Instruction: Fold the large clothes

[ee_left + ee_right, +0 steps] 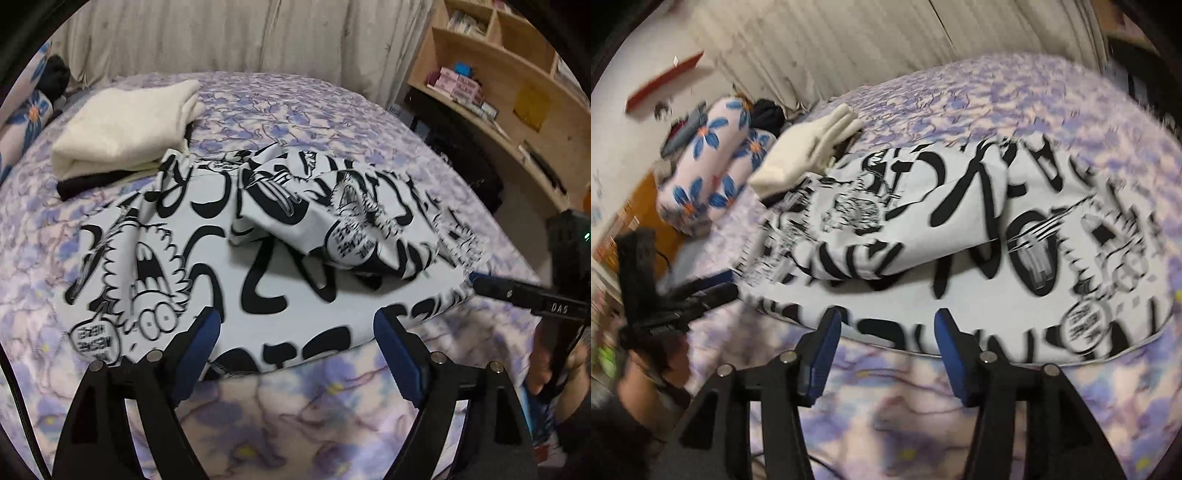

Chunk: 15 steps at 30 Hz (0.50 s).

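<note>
A black-and-white cartoon-print garment lies spread on a lilac floral bedspread, one flap already turned over its middle but bunched, so the fold looks roughly half done with squaring and further folds left. The left gripper and the right gripper both stand wide apart and hold nothing, poised at the garment's near hem. A folded cream garment sits just beside the far corner; bare bedspread offers working room near and far.
</note>
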### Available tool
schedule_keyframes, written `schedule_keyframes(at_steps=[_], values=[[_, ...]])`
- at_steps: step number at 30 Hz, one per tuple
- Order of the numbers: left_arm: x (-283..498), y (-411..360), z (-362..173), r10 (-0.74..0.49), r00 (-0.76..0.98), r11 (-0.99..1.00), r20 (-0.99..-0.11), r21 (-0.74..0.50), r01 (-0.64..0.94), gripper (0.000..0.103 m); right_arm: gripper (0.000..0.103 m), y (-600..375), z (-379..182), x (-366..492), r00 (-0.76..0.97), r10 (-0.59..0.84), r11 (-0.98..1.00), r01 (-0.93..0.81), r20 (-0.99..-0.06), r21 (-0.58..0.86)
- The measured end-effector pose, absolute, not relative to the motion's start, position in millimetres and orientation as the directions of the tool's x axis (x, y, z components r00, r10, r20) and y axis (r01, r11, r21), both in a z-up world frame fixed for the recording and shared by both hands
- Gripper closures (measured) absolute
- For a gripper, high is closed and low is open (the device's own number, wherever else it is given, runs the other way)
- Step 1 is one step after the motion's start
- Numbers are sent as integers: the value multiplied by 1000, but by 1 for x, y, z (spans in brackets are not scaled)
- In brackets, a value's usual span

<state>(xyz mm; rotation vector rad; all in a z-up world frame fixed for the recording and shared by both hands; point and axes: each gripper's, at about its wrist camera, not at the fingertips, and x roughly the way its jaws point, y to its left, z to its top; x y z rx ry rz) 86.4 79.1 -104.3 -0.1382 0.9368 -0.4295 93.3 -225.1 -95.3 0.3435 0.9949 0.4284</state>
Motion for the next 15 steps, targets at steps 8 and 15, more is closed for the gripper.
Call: schedule_keyframes(at_steps=[8, 15], values=[[153, 79, -128, -564, 412, 821, -716, -542, 181, 19, 46, -246, -128, 142, 451, 612, 724, 11, -650, 689], [206, 84, -156, -604, 419, 757, -678, -652, 36, 20, 46, -250, -150, 171, 483, 602, 697, 72, -636, 714]])
